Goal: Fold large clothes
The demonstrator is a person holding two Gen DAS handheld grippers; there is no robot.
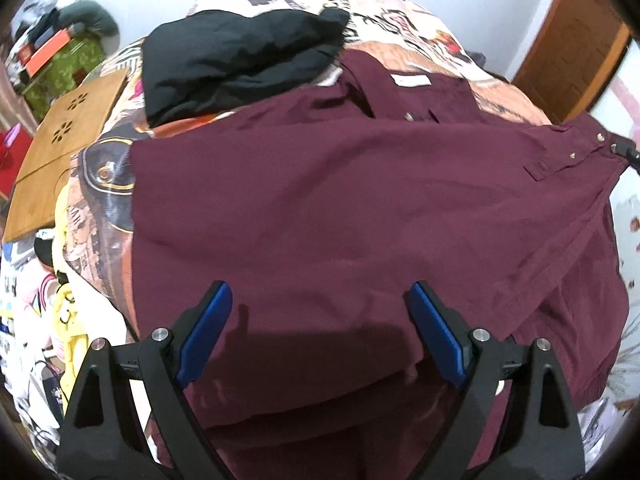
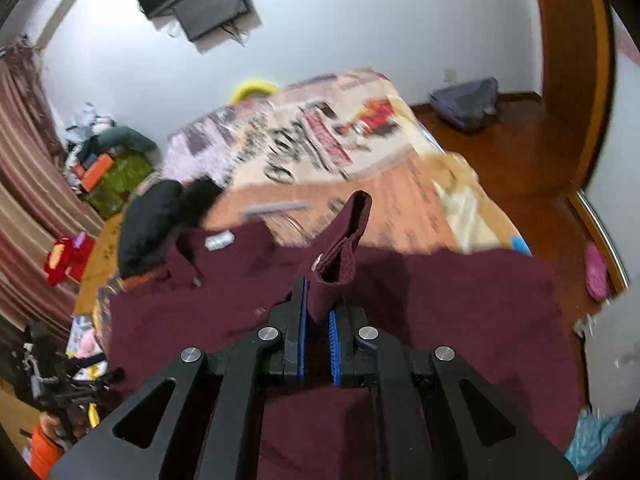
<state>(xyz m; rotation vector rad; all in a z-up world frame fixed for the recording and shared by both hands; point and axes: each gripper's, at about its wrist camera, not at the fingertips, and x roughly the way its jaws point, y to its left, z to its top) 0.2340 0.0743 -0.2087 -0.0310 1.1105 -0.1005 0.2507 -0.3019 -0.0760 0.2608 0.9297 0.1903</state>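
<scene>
Evidently soft and limp, the maroon shirt point(image 1: 340, 208) on the bed point(image 2: 360, 152) sags from the right gripper point(image 2: 318, 312) clamped on its cuff point(image 2: 340, 256), while the left gripper point(image 1: 320, 304) hangs apart above its hem, probably the next hold.

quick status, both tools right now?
Left tool: open, empty, over the maroon shirt.
Right tool: closed on the shirt's cuff.
</scene>
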